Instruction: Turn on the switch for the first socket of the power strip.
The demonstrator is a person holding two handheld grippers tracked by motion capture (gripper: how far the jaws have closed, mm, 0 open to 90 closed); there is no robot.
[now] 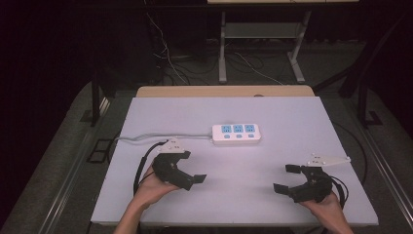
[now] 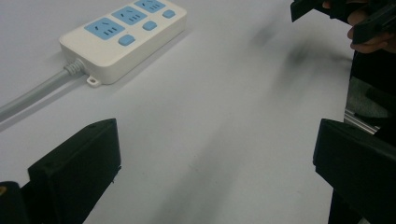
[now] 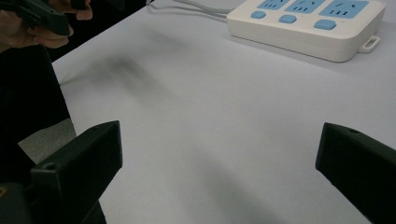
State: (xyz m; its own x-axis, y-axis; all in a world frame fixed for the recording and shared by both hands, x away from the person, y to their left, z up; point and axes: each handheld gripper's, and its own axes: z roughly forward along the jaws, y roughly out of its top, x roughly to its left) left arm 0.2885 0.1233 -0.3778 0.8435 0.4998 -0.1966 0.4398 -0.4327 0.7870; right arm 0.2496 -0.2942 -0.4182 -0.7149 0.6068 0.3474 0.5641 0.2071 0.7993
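Note:
A white power strip [image 1: 236, 134] with three blue sockets and blue switches lies flat in the middle of the white table [image 1: 272, 112]. Its grey cable [image 1: 146, 138] runs off to the left. My left gripper [image 1: 192, 167] is held low at the near left, open with nothing between its jaws, and its view shows the strip [image 2: 123, 39] ahead to the upper left. At the near right, my right gripper [image 1: 286, 178] is also open and empty, facing inward. Its view has the strip [image 3: 308, 23] at the top right. The two grippers are well apart, both nearer than the strip.
A wooden board edge [image 1: 224, 91] lines the table's far side. Beyond it are metal desk legs [image 1: 222, 48] and loose cables on the dark floor. The table's near edge lies just under both hands. Bare tabletop spreads between the grippers and the strip.

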